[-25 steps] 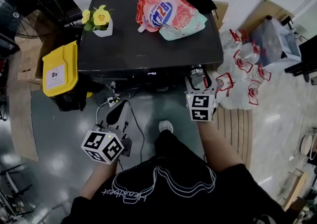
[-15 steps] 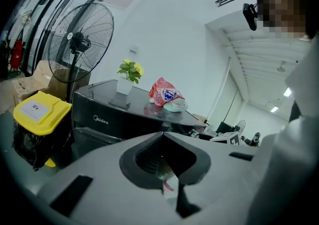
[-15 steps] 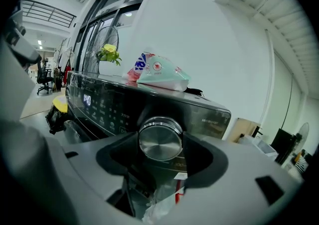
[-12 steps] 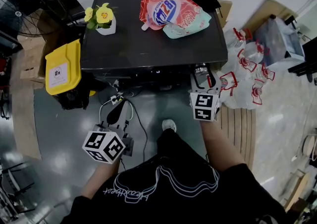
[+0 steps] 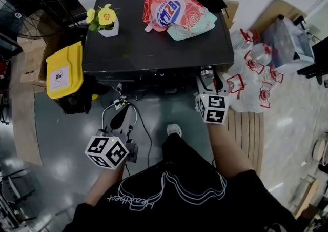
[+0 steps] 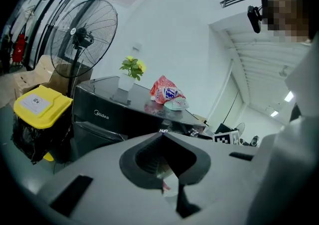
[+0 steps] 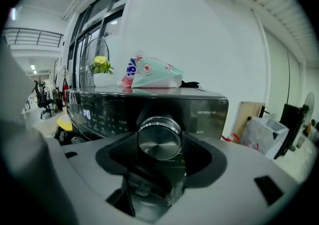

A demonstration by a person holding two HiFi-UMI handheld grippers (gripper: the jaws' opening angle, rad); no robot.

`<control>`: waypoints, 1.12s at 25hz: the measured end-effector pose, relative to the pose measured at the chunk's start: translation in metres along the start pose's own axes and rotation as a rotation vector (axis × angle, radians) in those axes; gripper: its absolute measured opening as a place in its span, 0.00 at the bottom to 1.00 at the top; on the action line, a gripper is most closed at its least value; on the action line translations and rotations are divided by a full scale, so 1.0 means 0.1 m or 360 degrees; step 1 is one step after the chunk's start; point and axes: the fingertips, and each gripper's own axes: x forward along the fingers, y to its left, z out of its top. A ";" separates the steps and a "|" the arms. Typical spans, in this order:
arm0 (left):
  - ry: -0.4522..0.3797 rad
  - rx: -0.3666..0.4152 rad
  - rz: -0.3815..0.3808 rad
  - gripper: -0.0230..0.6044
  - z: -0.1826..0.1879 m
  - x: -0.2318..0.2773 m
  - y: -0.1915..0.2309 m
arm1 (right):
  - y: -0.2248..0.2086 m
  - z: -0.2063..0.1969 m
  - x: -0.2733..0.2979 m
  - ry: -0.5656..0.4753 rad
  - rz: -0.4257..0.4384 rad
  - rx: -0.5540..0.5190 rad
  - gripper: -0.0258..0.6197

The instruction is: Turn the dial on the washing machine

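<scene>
Bright, even daylight; fisheye bending at edges.

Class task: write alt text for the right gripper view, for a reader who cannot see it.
The right claw grips a round silver dial on the dark front panel of a washing machine, its jaws having just closed in slightly. On the machine's top sit a detergent pouch and a yellow flower, against a white wall.

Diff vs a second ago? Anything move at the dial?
The right gripper rolled on the dial: its marker cube now sits tilted and a bit further right in the head view. Its jaws have just been closing slightly, with the dial gripped between them. The left gripper, washing machine and detergent pouches stayed put.
</scene>
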 end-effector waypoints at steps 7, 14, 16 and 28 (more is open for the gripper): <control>0.0007 -0.0038 0.0002 0.04 0.00 -0.06 -0.01 | -0.02 -0.01 0.00 0.0009 0.0085 0.0229 0.48; -0.0020 -0.0073 0.0022 0.04 0.02 -0.11 0.00 | -0.04 -0.05 0.01 0.0012 0.0182 0.0603 0.48; -0.0024 -0.0086 0.0033 0.04 0.01 -0.13 0.00 | -0.05 -0.05 0.01 0.0008 0.0215 0.0690 0.48; -0.0044 -0.0111 0.0059 0.04 0.04 -0.23 -0.01 | -0.06 -0.08 0.02 0.0026 0.0366 0.1169 0.48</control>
